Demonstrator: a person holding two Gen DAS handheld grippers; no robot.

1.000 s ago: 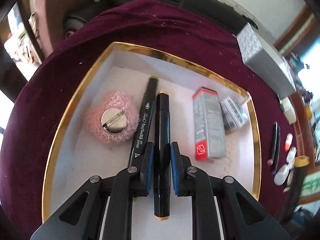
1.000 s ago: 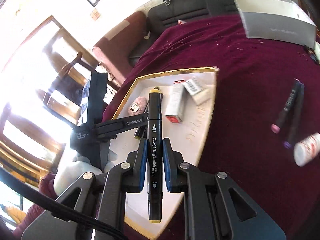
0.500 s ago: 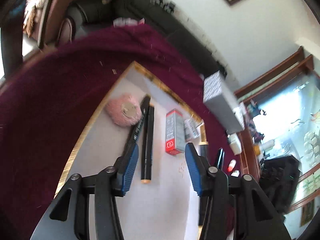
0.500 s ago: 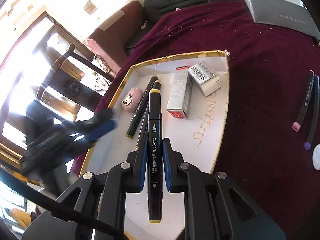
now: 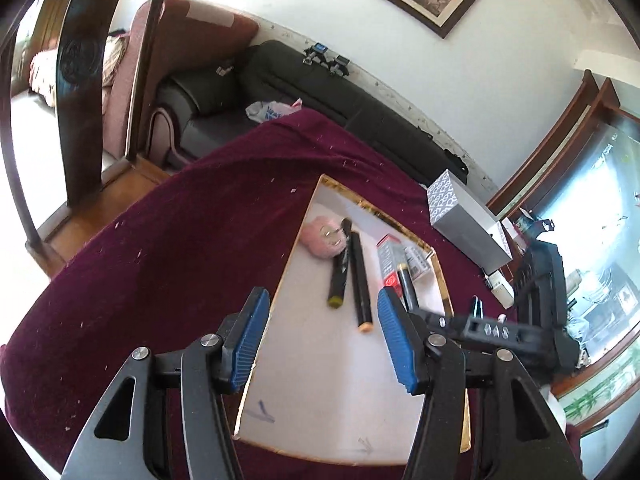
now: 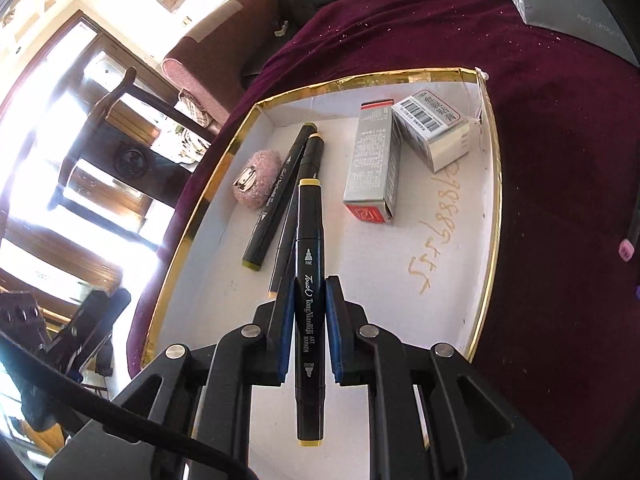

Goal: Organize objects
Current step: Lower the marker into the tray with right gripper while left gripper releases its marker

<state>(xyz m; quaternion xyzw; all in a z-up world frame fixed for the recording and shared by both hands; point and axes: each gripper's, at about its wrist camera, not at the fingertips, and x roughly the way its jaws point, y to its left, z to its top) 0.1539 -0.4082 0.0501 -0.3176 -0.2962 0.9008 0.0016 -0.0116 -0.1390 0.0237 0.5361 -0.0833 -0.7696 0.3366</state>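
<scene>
1. And the left gripper [image 5: 320, 336] has let go! A second ago it pinched a black marker with an orange cap [image 5: 360, 280]; now that marker lies in the white shallow cardboard tray with the gold rim [image 6: 208, 196], and the gripper has pulled back toward the tray's near edge, its blue pads opening with nothing between them.

2. The right gripper [image 6: 309, 332] has dipped closer to the tray, jaws clamped on the black marker with yellow caps [image 6: 309, 304], which hangs above the tray floor and points to twelve o'clock.

3. Score so far: already in the tray are the orange-capped marker, a black marker with an olive cap [image 6: 276, 196] at its eleven o'clock, a fluffy pink brooch with a metal pin [image 6: 256, 178], a tall grey carton with a red end [image 6: 370, 168] and a small silver barcode box [image 6: 434, 128].

4. Left to do, I'd say: set this marker down, then fetch the pink-capped pen [image 6: 630, 240] out on the maroon velvet cloth [image 6: 560, 160] at three o'clock.

5. Readable: "Touch", "TongNianRiJi ART MARKER" and "FINE" on the held marker; gold handwritten digits on the tray floor; "red dragonfly", partly cut off, on the grey box [image 6: 568, 4].
</scene>
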